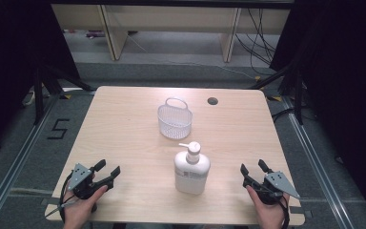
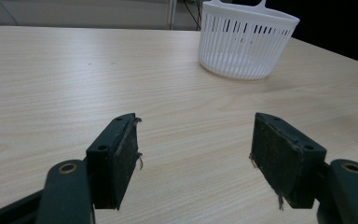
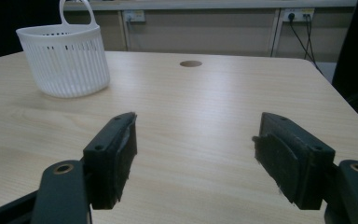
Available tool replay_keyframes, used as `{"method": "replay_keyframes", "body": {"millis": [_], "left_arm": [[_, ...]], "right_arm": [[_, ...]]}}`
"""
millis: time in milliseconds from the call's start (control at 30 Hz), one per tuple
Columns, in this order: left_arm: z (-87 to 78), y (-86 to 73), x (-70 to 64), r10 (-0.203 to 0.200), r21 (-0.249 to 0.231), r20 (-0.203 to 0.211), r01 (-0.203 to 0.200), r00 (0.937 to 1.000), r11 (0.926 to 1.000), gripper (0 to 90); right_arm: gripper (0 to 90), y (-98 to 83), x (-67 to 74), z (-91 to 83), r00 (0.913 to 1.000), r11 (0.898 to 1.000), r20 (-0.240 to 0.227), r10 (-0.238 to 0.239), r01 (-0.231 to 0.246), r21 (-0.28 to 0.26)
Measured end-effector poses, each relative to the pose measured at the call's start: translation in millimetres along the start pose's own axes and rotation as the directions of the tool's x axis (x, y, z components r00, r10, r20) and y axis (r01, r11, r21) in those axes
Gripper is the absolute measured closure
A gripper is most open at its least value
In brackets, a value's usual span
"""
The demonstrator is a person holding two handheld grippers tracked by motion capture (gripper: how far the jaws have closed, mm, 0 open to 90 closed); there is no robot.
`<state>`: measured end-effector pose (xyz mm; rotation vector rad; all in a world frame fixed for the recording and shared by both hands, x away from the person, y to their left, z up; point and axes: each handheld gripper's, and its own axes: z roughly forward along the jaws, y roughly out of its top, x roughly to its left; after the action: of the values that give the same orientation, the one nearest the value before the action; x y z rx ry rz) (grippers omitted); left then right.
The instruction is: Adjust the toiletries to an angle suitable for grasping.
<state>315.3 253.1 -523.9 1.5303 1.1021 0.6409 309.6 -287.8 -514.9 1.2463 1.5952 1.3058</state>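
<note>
Bottle and basket on counter, both grippers released

Bottle (image 1: 192, 168): white pump type, upright near the front middle of the counter (image 1: 124, 124), pump head on top with spout pointing to the camera's left. Label on its front, text too small to read. Nothing touches it.

Basket (image 1: 175, 119): white slotted plastic with a loop handle at its far rim, upright behind the bottle toward the counter's middle, well apart from it. High view shows nothing inside it. Left gripper view has it at upper right (image 2: 244, 39); right gripper view has it at upper left (image 3: 65, 58).

Left gripper (image 1: 108, 171): held in the person's left hand (image 1: 81, 207) at the front left corner of the counter, jaws spread wide with bare wood between them, aimed toward the counter's middle. In its own view (image 2: 193, 154) the pads (image 2: 279, 156) look worn, with frayed threads at the edges. A sliver of white at the right edge of that view could be the bottle; cannot tell.

Right gripper (image 1: 252, 168): held in the right hand (image 1: 269, 214) at the front right corner, jaws likewise wide apart, gripping nothing (image 3: 196, 154). Bottle sits between the two grippers, clear of both.

Cable hole (image 1: 212, 100): round, near the counter's far edge, right of the basket
</note>
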Motion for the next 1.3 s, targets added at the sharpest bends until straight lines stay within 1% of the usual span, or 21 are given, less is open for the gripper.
{"method": "replay_keyframes", "body": {"millis": [233,267,300,433,567,633,667,733,800,833,867,967,1000,1033,1067,1100,1133,1167,1200,1233,1300], "left_arm": [[2.1,0.4,-1.0,0.004,0.002,0.002,-0.004,1.0,1.0,31.5],[2.5,0.0,-0.9,0.0,-0.009,0.009,0.0,1.0,1.0,31.5],[2.5,0.0,-0.9,0.0,-0.009,0.009,0.0,1.0,1.0,31.5],[0.1,-0.2,-0.9,-0.004,-0.005,0.005,0.004,1.0,1.0,31.9],[0.0,-0.7,-5.0,0.024,-0.003,0.022,-0.023,0.9995,0.9997,34.8],[0.3,-1.3,-8.5,0.038,0.0,0.051,-0.038,0.998,0.9993,47.6],[-1.2,-0.3,-15.4,0.052,-0.004,0.102,-0.052,0.9935,0.9986,55.9],[-3.3,5.1,-24.6,0.082,-0.004,0.133,-0.083,0.9876,0.9966,66.4],[-3.2,11.5,-34.6,0.082,-0.025,0.188,-0.079,0.9786,0.9966,74.0],[-3.2,11.5,-34.6,0.082,-0.025,0.188,-0.079,0.9786,0.9966,76.4],[-3.6,18.4,-43.6,0.114,-0.028,0.212,-0.111,0.9705,0.9934,78.5],[-1.3,24.4,-54.9,0.095,-0.036,0.257,-0.089,0.9617,0.9954,82.9],[-0.5,25.6,-57.7,0.087,-0.033,0.272,-0.081,0.9585,0.9962,84.2],[-0.5,25.6,-57.7,0.087,-0.033,0.272,-0.081,0.9585,0.9962,85.1],[2.5,26.6,-62.8,0.071,-0.036,0.306,-0.062,0.9494,0.9974,85.5],[1.9,27.7,-65.1,0.062,-0.017,0.304,-0.06,0.9506,0.9981,86.1],[3.1,27.8,-67.1,0.054,-0.017,0.32,-0.051,0.946,0.9986,86.2],[3.6,28.0,-69.1,0.048,-0.011,0.325,-0.047,0.9444,0.9988,86.1],[5.7,27.9,-71.6,0.046,-0.023,0.343,-0.041,0.9382,0.9989,86.1],[5.7,27.9,-71.6,0.046,-0.023,0.343,-0.041,0.9382,0.9989,86.1],[6.8,30.9,-82.3,0.062,-0.013,0.369,-0.062,0.9272,0.998,86.0]], "right_arm": [[39.5,0.1,0.3,-1.5,0.9997,1.0,0.013,-0.021,0.021,0.006],[40.6,0.3,2.2,-2.2,0.9999,1.0,0.004,0.015,-0.015,0.017],[40.6,0.3,2.2,-2.2,0.9999,1.0,0.004,0.015,-0.015,0.017],[45.2,0.3,0.4,-1.5,0.9998,1.0,0.015,-0.015,0.015,0.007],[56.1,0.1,0.8,-1.7,0.9999,1.0,-0.008,0.007,-0.007,0.003],[69.6,4.0,1.1,-5.9,0.9997,0.999,-0.024,0.011,-0.01,0.031],[72.3,5.1,2.8,-6.3,0.9988,0.999,-0.039,0.03,-0.029,0.034],[77.6,8.9,5.0,-9.9,0.9987,0.999,-0.047,0.019,-0.018,0.039],[83.5,13.1,10.0,-14.1,0.9987,0.999,-0.048,0.015,-0.013,0.04],[86.2,14.9,14.3,-15.2,0.9964,0.999,-0.079,0.031,-0.029,0.03],[88.9,17.4,19.1,-18.8,0.9964,0.999,-0.082,0.022,-0.019,0.036],[90.0,23.7,37.0,-26.2,0.9925,0.999,-0.115,-0.042,0.042,0.001],[90.0,25.4,45.4,-29.1,0.9902,0.999,-0.134,-0.039,0.041,0.011],[90.0,27.5,52.1,-31.7,0.986,0.999,-0.159,-0.052,0.053,0.008],[90.0,29.1,60.7,-34.1,0.9839,0.999,-0.173,-0.045,0.047,0.009],[90.0,30.5,68.7,-35.1,0.9784,0.999,-0.202,-0.045,0.047,0.003],[90.0,32.1,76.4,-36.7,0.9745,0.998,-0.217,-0.056,0.059,0.004],[90.0,33.2,84.5,-36.6,0.9654,0.998,-0.254,-0.057,0.058,-0.004],[90.0,34.7,91.5,-37.7,0.9567,0.997,-0.282,-0.074,0.079,0.008],[90.0,35.6,97.9,-37.8,0.952,0.995,-0.29,-0.097,0.103,0.006],[90.0,35.8,112.6,-38.2,0.9421,0.996,-0.328,-0.071,0.085,0.03]]}}
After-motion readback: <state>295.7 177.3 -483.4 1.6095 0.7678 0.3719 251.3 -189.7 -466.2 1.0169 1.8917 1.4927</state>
